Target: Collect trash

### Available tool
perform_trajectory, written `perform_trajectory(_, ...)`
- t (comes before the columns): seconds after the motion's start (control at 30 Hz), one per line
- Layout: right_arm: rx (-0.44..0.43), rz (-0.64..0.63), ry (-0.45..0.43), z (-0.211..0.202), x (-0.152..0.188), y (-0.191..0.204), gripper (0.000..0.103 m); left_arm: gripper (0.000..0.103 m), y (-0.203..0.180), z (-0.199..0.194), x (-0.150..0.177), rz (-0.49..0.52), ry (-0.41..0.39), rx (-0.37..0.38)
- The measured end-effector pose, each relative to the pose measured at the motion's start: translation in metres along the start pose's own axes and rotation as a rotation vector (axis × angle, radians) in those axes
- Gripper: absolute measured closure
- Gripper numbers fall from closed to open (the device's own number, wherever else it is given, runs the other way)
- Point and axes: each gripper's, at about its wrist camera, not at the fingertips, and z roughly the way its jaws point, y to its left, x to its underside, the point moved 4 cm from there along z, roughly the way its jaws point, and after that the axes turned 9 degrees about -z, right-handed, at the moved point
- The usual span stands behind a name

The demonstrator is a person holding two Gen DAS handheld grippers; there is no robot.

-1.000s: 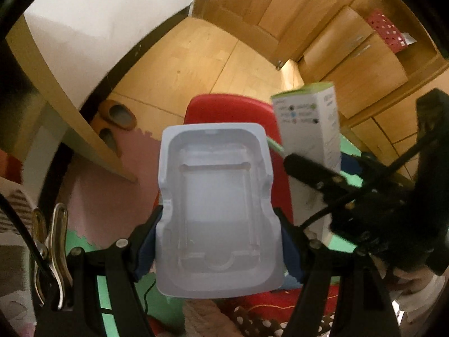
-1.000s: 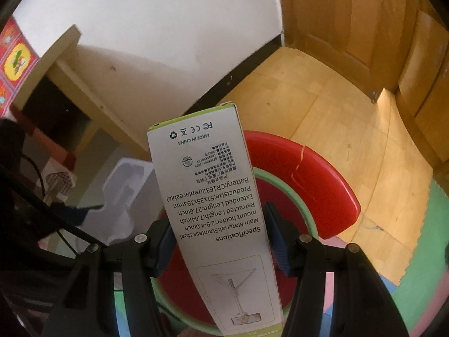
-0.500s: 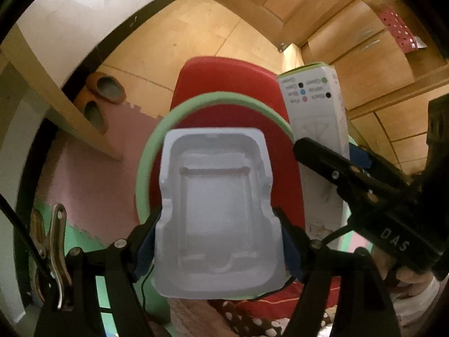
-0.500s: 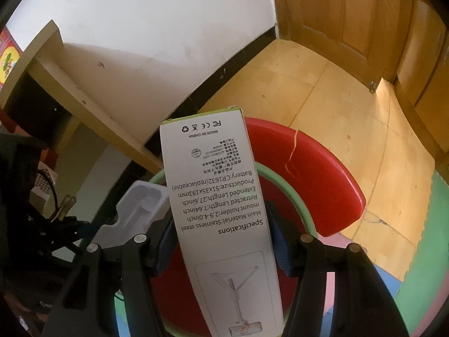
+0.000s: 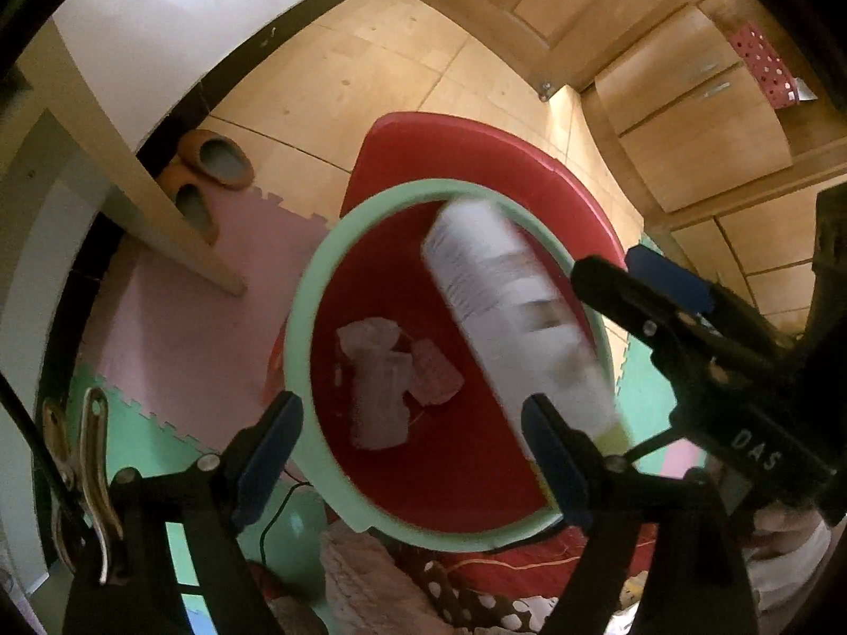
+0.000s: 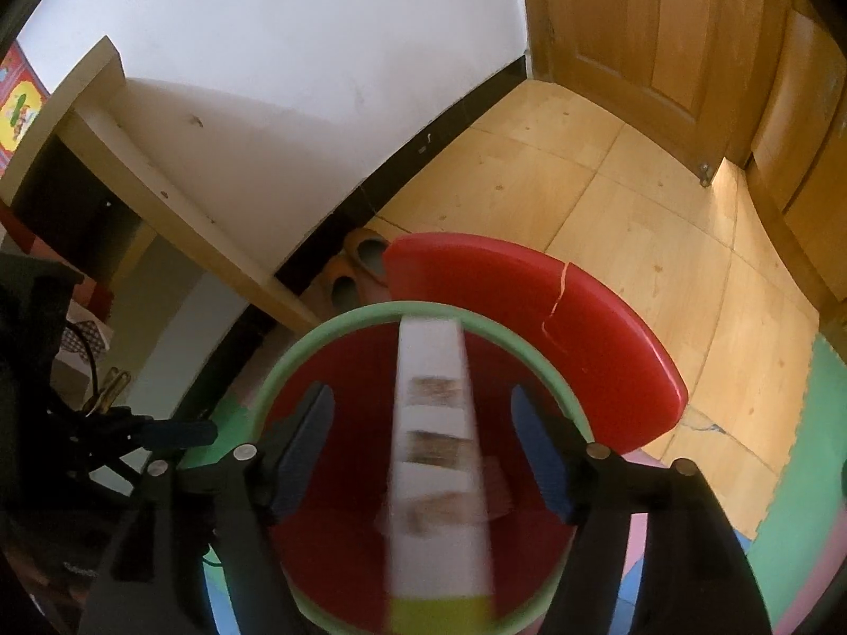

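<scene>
Bin (image 6: 317,336) under box (image 6: 434,455), between claw (image 6: 423,455) pads

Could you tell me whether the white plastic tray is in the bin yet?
In. The tray lies on the bin's red bottom, clear of the open left claw.

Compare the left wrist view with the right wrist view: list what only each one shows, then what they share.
Only the left wrist view shows the clear plastic tray lying on the bottom of the bin, the wooden drawers with a red perforated basket, and the open left gripper, nothing between its fingers.

Only the right wrist view shows the wooden door and the open right gripper, pads clear of the box.

Both show the red bin with its green rim, the motion-blurred white box over it, and orange slippers.
</scene>
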Motion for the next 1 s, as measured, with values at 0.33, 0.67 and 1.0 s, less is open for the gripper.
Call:
perform_trajectory(0.33, 0.005, -0.003, -0.010, -0.020, 0.001, 0.015, 0.030, 0.015, -0.002, -0.026, 0.005, 0.024, -0.031, -0.002)
perform_trajectory(0.67, 0.056, -0.004, -0.032, -0.053, 0.002, 0.022, 0.030, 0.015, -0.008, -0.060, 0.021, 0.040, -0.075, 0.042)
perform_trajectory(1.0, 0.086, -0.030, -0.081, -0.098, -0.002, 0.038, 0.030, 0.015, -0.007, -0.120, 0.030, 0.039, -0.161, 0.056)
